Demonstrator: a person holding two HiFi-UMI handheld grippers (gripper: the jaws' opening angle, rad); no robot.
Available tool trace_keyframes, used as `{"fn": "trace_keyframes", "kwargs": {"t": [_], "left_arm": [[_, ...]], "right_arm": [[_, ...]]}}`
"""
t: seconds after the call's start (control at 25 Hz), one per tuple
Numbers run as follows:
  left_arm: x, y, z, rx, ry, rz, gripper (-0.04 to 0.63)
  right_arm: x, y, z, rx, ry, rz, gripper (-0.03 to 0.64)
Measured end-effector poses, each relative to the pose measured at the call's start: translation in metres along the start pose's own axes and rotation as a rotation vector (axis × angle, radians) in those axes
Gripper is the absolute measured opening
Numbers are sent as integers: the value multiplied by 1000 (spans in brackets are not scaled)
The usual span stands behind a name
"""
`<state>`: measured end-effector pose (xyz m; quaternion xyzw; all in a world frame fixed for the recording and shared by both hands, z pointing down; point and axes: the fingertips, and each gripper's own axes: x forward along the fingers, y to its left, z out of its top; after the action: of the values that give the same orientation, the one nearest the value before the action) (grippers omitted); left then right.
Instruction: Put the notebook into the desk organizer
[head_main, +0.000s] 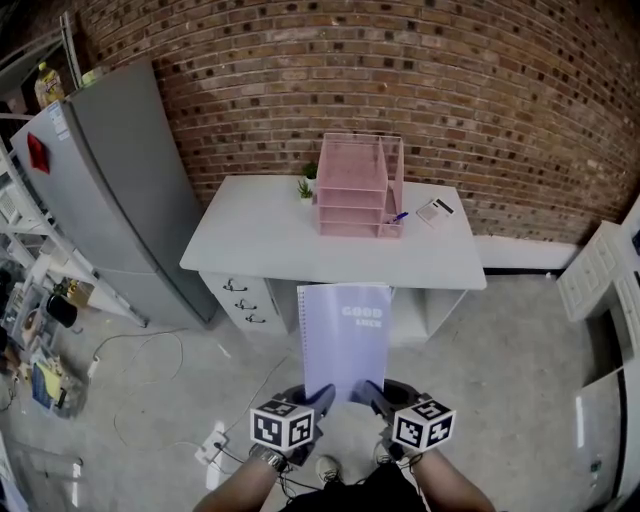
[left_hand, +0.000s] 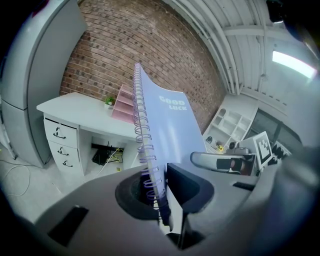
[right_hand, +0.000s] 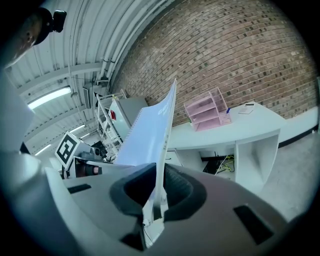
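Two grippers share the load here: the left gripper is clamped on the spiral-bound near corner of the notebook, and the right gripper is clamped on the opposite near corner, each with its jaws nearly together and only the thin book between the pads. The notebook is in the air, cover up, sloping away from the person toward the bench. Its far edge hangs just short of the bench's front edge, and it touches nothing but the grippers. The pink mesh desk organizer stands at the bench's back edge, right of the middle and close to the brick wall. It has stacked trays and an upright slot on its right side, all of which look empty from here, and it is well apart from the notebook. So the pickup is done and the carry is under way, by my reading. What is left is to bring the book over the bench, line it up with a tray or the slot, slide it in and let go with both grippers. The pale lilac cover reads "GOOD LUCK" in white capitals, legible in the head view and the left gripper view. A blue pen and a small white item lie beside the organizer, but any print on them is too small to read.
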<state>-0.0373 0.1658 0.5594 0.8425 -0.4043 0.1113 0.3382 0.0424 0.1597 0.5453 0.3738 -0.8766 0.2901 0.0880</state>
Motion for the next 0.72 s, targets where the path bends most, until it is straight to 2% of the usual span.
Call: {"fn": "trace_keyframes", "kwargs": {"t": [0.36,0.72], "left_arm": [[3,19,17,5,-2,5,54],[44,35,47,-8,-10,36,54]], "right_arm": [[23,-3,12,16,3,9,43],[51,-44,40,18,23,44,43]]}}
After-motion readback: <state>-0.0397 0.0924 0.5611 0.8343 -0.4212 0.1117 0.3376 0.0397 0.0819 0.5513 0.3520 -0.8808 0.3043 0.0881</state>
